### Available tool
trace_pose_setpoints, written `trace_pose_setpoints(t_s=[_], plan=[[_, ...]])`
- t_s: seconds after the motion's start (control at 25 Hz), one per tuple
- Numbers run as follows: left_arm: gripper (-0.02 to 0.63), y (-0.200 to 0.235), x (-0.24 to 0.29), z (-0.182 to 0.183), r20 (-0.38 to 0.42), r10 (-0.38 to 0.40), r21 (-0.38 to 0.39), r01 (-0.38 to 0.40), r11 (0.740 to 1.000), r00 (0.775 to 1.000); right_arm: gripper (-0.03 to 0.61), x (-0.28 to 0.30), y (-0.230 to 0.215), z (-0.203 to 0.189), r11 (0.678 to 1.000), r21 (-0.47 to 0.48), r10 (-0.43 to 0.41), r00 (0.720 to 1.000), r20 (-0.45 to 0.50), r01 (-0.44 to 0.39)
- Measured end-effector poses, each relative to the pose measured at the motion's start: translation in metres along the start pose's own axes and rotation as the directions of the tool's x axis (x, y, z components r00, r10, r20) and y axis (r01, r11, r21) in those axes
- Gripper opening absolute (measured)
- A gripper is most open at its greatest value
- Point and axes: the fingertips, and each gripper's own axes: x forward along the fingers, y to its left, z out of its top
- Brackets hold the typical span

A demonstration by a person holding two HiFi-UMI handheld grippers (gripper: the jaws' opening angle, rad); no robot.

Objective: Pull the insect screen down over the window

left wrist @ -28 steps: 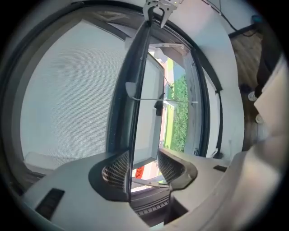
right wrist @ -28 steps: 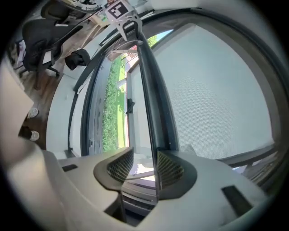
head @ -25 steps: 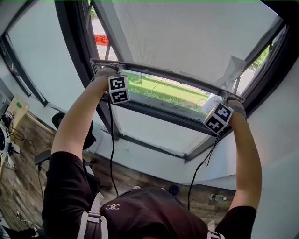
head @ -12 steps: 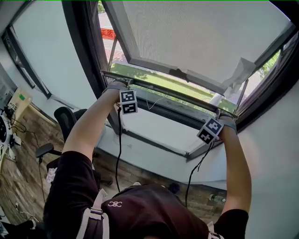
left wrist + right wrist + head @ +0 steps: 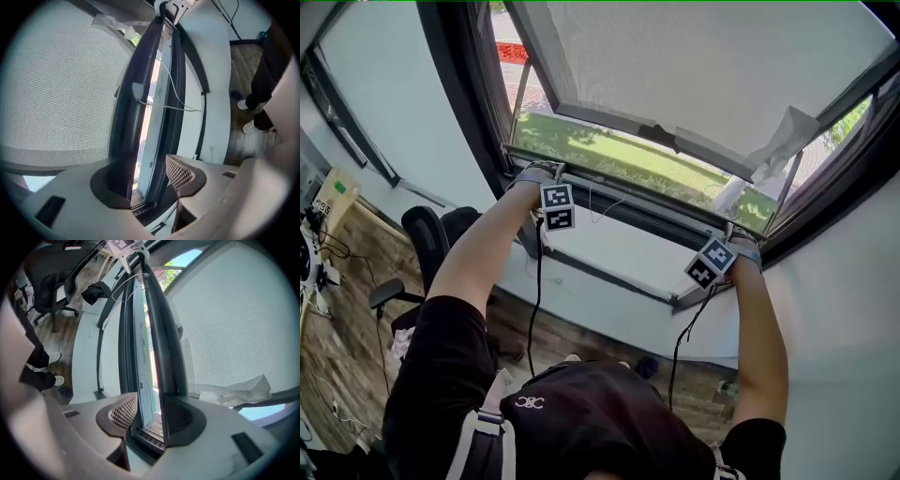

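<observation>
Nearest the head camera, a person (image 5: 581, 422) in a black top is standing at the window with both arms reaching up and away, and an office chair (image 5: 427, 230) is sitting on the wooden floor (image 5: 337, 375) to the left. Beyond the hands, the left gripper (image 5: 547, 172) and the right gripper (image 5: 733, 234) are meeting the bottom bar (image 5: 126, 122) of the insect screen (image 5: 61, 93), one towards each end, with black cables (image 5: 534, 300) hanging down from them. The left gripper's jaws are straddling the bar and have just been opening: the dark pad on the screen side is lying along the bar, while the ribbed pad on the room side is standing a little clear, so nothing is being squeezed. The right gripper's jaws have eased apart slightly but are sitting close round the bar, a pad against each side. A thin white cord (image 5: 176, 96) is looping from the middle of the bar. The bar is lying low in the window frame (image 5: 459, 94), just above its lower rail and the white sill (image 5: 609, 251), with only a narrow bright slit showing beneath it. The mesh is stretching up from the bar across the opening. Farther out, a grey-framed sash (image 5: 609, 114) is hanging beyond the mesh, and a sunlit lawn (image 5: 609, 155) is showing through.
</observation>
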Motion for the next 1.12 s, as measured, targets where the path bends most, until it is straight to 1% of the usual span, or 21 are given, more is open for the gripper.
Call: trace_pose_setpoints(t_s=[0.12, 0.28, 0.32, 0.48, 0.56, 0.68, 0.88, 1.0, 1.12], plan=[[0.239, -0.006, 0.005, 0.000, -0.005, -0.017, -0.003, 0.017, 1.000, 1.000, 0.187, 0.005, 0.005, 0.001, 1.000, 0.004, 0.004, 1.000, -0.003, -0.004], [0.266, -0.028, 0.013, -0.001, -0.020, -0.086, -0.017, 0.085, 0.996, 0.996, 0.187, 0.014, 0.024, -0.001, 0.999, 0.009, 0.036, 0.999, -0.014, -0.036], [0.274, -0.033, 0.017, -0.002, -0.024, -0.092, -0.014, 0.091, 0.996, 0.996, 0.208, 0.017, 0.030, -0.001, 0.999, 0.011, 0.040, 0.999, -0.016, -0.039], [0.290, -0.048, 0.028, -0.002, -0.034, -0.107, -0.009, 0.107, 0.994, 0.994, 0.213, 0.029, 0.044, -0.001, 0.999, 0.025, 0.036, 0.999, -0.022, -0.036], [0.290, -0.054, 0.031, -0.002, -0.037, -0.113, -0.004, 0.113, 0.994, 0.993, 0.247, 0.033, 0.051, -0.002, 0.999, 0.027, 0.036, 0.999, -0.028, -0.035], [0.297, -0.060, 0.036, -0.003, -0.044, -0.105, 0.010, 0.106, 0.994, 0.993, 0.267, 0.038, 0.058, -0.001, 0.999, 0.036, 0.022, 0.999, -0.029, -0.021], [0.310, -0.066, 0.042, -0.003, -0.040, -0.102, 0.012, 0.103, 0.995, 0.994, 0.267, 0.045, 0.062, 0.000, 0.999, 0.046, 0.009, 1.000, -0.025, -0.008], [0.327, -0.072, 0.045, -0.002, -0.037, -0.106, 0.008, 0.106, 0.994, 0.994, 0.267, 0.048, 0.066, -0.001, 0.999, 0.045, 0.015, 1.000, -0.025, -0.014], [0.327, -0.076, 0.047, -0.003, -0.043, -0.113, 0.009, 0.113, 0.994, 0.993, 0.267, 0.050, 0.071, -0.001, 0.999, 0.044, 0.027, 0.999, -0.026, -0.026]])
